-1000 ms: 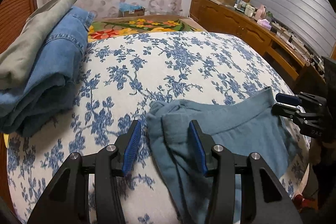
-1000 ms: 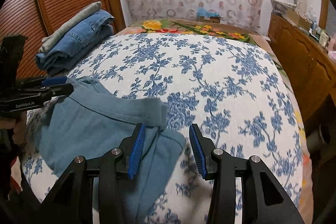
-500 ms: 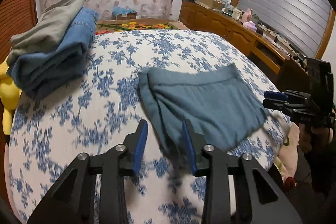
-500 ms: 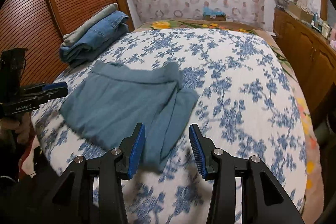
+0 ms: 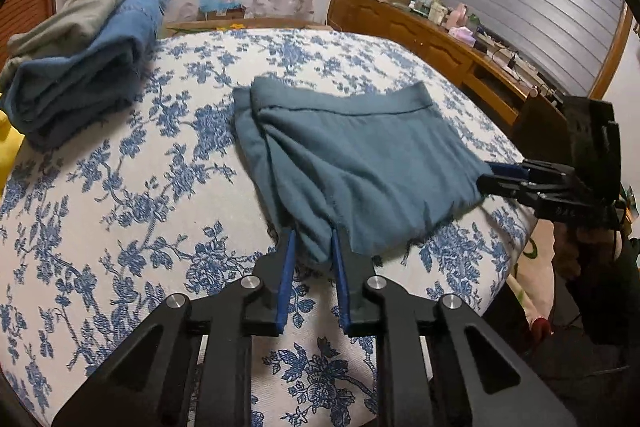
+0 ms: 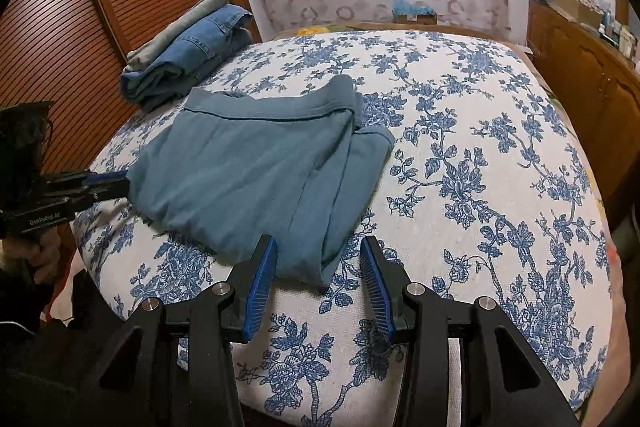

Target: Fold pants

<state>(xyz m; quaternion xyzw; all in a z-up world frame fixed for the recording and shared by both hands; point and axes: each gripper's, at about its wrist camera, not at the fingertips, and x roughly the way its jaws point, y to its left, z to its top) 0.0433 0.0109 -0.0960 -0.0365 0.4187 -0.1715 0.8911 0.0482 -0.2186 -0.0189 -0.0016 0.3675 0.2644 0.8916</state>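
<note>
Teal-blue pants lie folded on the flowered bed cover, waistband at the far side. My left gripper has its jaws closing on the pants' near left corner, and the cloth bunches between the blue pads. In the right wrist view the pants spread up from my right gripper. It stands open, with the near right corner lying between its fingers. Each gripper also shows in the other's view: the right gripper at the cloth's right edge, the left gripper at its left edge.
Folded jeans with a grey garment on top are stacked at the bed's far left, beside a slatted wooden door. A cluttered wooden sideboard runs along the right. The bed's near edge drops off just under the grippers.
Both grippers drew back from the far fold to the pants' near corners, leaving the pants lying flat. The left jaws narrowed around the cloth. The right jaws kept the same width.
</note>
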